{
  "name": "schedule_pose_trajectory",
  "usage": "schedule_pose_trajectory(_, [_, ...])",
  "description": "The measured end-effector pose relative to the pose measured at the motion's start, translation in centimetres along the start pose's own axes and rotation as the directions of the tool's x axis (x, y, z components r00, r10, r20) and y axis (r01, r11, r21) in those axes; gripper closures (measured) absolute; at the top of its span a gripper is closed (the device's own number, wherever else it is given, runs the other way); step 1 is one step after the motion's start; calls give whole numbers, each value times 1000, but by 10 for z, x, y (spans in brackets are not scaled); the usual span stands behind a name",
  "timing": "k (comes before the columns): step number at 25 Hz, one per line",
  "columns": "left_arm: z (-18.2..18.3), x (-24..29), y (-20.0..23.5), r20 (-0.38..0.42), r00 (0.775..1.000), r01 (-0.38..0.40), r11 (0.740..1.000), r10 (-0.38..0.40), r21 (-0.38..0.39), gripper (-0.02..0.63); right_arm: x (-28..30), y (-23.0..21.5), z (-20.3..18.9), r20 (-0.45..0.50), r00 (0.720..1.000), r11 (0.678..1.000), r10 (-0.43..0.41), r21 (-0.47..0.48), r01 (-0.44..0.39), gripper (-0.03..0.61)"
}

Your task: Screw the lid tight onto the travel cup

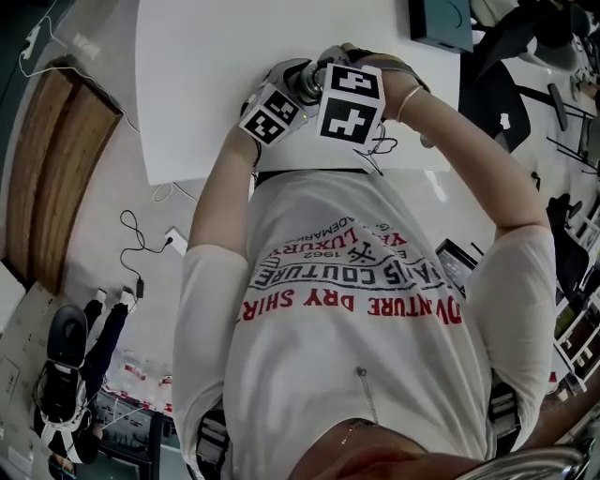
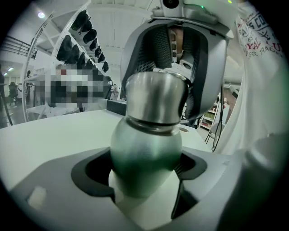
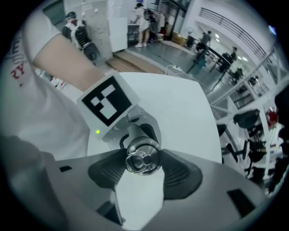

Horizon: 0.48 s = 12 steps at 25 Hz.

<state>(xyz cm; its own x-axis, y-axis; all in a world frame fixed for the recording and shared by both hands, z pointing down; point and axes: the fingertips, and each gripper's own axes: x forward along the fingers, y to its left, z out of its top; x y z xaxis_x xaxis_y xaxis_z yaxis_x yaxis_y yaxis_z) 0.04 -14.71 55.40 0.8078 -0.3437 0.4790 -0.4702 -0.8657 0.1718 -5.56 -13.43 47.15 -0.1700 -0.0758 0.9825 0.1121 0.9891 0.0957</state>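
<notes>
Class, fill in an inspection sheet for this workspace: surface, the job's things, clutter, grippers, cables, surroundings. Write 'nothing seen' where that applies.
Surface: white table.
Job's things: travel cup with a green body; steel lid sitting on its neck.
Clutter: dark boxy item at the table's far edge.
Grippers: left gripper shut on the cup's body; right gripper with its pads against the lid's sides.
Cables: white adaptor with its cable on the floor; thin wire below the grippers.
Surroundings: wooden flooring to the left; white racking; people in the distance.
</notes>
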Motion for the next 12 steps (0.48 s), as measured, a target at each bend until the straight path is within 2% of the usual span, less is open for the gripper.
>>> schedule_pose_trajectory(3, [-1, 2, 1, -2, 1000, -10, 1000, 10, -4, 210, 1, -5, -2, -10, 1000, 990, -11, 140, 13, 325])
schedule_pose_trajectory(6, [-1, 5, 4, 0, 1000, -11, 1000, 11, 6, 210, -1, -9, -3, 12, 1000, 977, -10, 214, 8, 325])
schedule_pose_trajectory(12, [-1, 3, 1, -7, 1000, 10, 1000, -10, 2, 209, -2, -4, -2, 51, 998, 975, -45, 220, 33, 319])
